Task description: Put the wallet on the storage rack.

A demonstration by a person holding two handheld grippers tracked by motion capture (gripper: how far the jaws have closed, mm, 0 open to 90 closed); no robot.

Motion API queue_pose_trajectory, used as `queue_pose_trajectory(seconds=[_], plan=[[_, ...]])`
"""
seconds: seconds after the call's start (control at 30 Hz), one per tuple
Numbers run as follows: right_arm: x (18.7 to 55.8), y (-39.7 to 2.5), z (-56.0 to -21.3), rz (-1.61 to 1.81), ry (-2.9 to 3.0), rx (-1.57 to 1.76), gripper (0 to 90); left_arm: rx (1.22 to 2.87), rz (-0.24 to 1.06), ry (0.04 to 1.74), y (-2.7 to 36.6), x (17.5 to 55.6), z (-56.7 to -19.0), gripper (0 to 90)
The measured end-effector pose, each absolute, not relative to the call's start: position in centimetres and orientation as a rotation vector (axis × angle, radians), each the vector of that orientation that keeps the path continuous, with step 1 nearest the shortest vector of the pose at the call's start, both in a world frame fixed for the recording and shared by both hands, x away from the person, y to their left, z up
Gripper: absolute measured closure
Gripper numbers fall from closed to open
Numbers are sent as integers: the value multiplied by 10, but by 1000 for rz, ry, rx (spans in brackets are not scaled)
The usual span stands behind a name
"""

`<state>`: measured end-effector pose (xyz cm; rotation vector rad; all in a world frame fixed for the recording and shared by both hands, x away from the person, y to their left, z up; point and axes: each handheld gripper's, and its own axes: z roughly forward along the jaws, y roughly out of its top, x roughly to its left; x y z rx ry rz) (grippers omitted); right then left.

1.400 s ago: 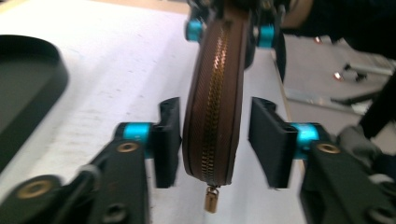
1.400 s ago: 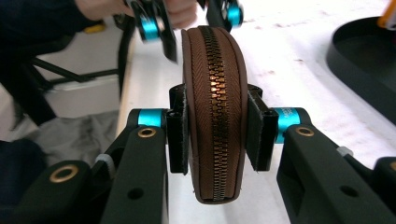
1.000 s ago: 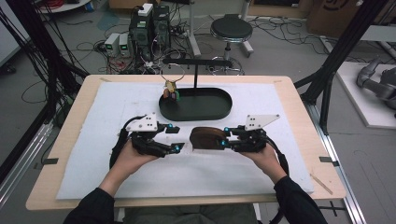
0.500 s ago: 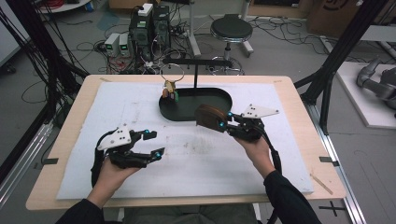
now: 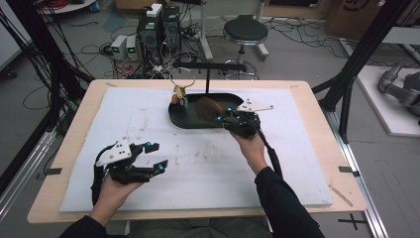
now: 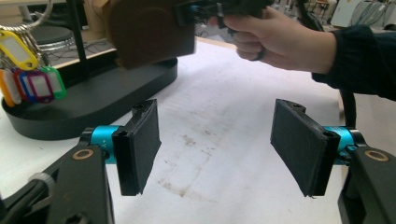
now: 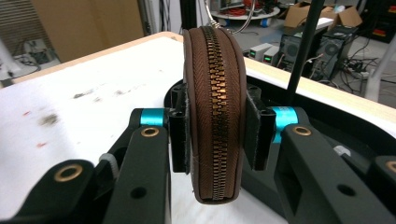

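Brown zipped pouch stands edge-up, pinched by right tongs; left tongs gape wide.

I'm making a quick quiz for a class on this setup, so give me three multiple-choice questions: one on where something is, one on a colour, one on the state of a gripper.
1. Where is the brown pouch?
A. flat on the white mat
B. clamped in the right gripper above the black tray
C. hanging on the ring

2. What colour is the pouch's zipper?
A. brass
B. white
C. blue

3. How is the left gripper?
A. shut on a key tag
B. shut on nothing
C. open, holding nothing

Answers: 1 B, the jaws press both its sides over the tray. 2 A, the teeth look brassy in the right gripper view. 3 C, a wide bare gap lies between its pads.
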<state>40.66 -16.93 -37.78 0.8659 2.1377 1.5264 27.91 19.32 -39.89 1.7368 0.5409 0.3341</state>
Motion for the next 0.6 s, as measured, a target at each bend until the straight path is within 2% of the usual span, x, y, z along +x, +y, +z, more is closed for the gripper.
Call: queue_pose_trajectory(seconds=[0.6], plan=[[448,-141,-407,1471,2087,914,683,1737,319,539,194,280,-402,327]])
